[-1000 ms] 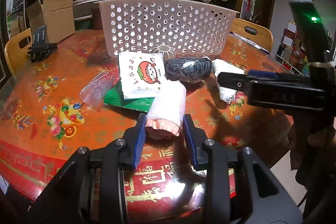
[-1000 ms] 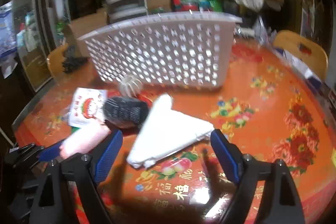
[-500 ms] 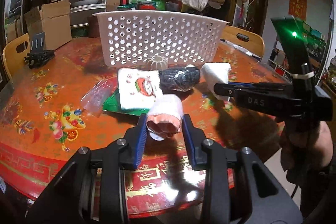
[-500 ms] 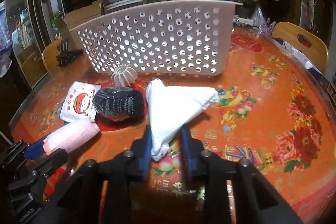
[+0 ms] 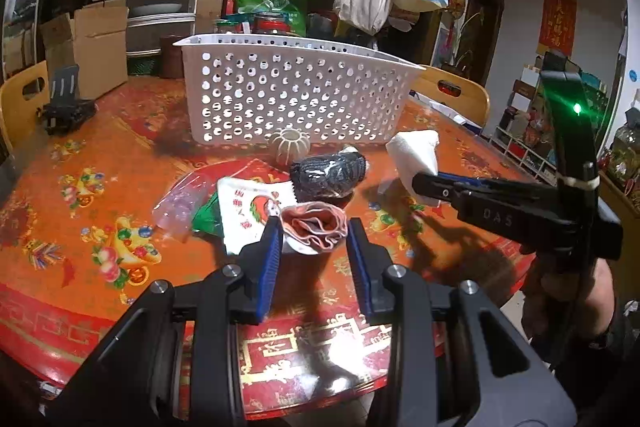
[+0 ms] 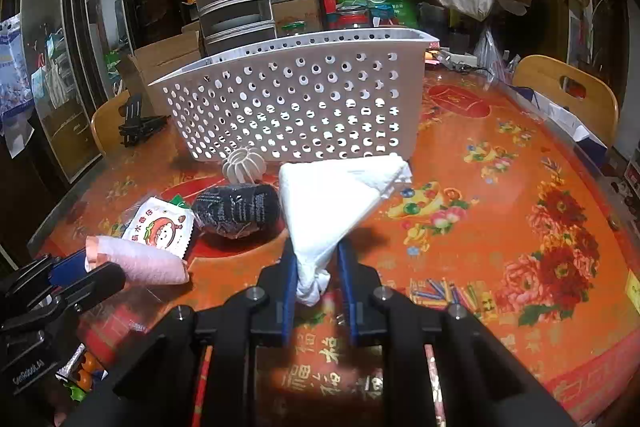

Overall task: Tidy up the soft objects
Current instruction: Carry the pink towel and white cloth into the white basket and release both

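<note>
My left gripper [image 5: 313,233] is shut on a rolled pink cloth [image 5: 314,225] and holds it above the table; the roll also shows in the right wrist view [image 6: 140,261]. My right gripper [image 6: 316,259] is shut on a folded white cloth [image 6: 332,203] and lifts it off the table; the cloth also shows in the left wrist view [image 5: 416,151]. A dark knitted roll [image 6: 236,209] lies on the table between them. A white perforated basket [image 6: 296,99] stands behind.
A white snack packet [image 5: 252,207] lies on a green packet [image 5: 204,217] beside a clear plastic bag [image 5: 180,201]. A small ribbed white ball [image 5: 290,145] sits before the basket. A black clip stand [image 5: 64,103] is far left. Wooden chairs ring the red table [image 6: 500,195].
My right gripper closed on the white cloth and raised it. My left gripper lifted the pink roll off the table and pulled it back toward me.
</note>
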